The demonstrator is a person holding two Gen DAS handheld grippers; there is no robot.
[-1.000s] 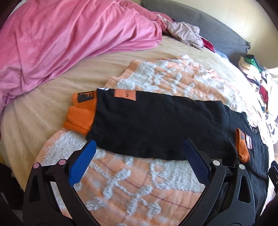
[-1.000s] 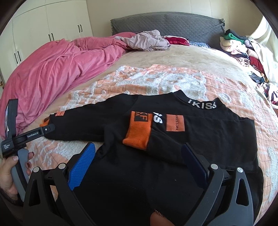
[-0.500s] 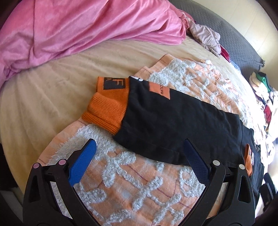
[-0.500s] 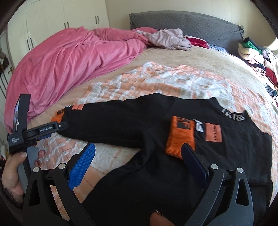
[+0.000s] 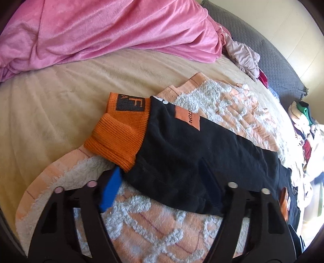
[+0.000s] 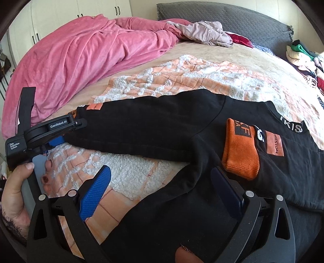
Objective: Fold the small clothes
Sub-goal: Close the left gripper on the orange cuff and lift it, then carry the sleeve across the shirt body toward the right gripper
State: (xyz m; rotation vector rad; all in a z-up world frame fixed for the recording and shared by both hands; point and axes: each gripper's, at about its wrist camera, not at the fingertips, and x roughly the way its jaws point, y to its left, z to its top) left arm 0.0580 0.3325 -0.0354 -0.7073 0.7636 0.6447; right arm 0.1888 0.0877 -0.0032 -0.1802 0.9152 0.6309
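Note:
A black sweatshirt (image 6: 202, 202) with orange cuffs lies flat on an orange-and-white towel (image 6: 129, 172). One sleeve is folded over the chest, its cuff (image 6: 241, 155) beside the collar. The other sleeve (image 6: 141, 129) stretches out to the left. My left gripper (image 5: 161, 171) is at that sleeve's end, by the orange cuff (image 5: 119, 135). Its jaws are closing with the sleeve's near edge between them, and I see no firm pinch. In the right wrist view the left gripper (image 6: 70, 131) straddles the sleeve end, held by a hand (image 6: 14, 194). My right gripper (image 6: 162, 192) stands open over the sweatshirt's side below the armpit.
A pink duvet (image 6: 81, 52) is heaped at the left and back of the bed. A mauve garment (image 6: 204, 32) lies by the grey headboard (image 6: 232, 16). A pile of clothes (image 6: 303, 56) fills the right edge. White wardrobe doors (image 6: 60, 14) stand behind.
The left gripper moved in on the sleeve's cuff end and its jaws narrowed around the edge. The right gripper shifted left and lower, from the folded cuff toward the sweatshirt's side.

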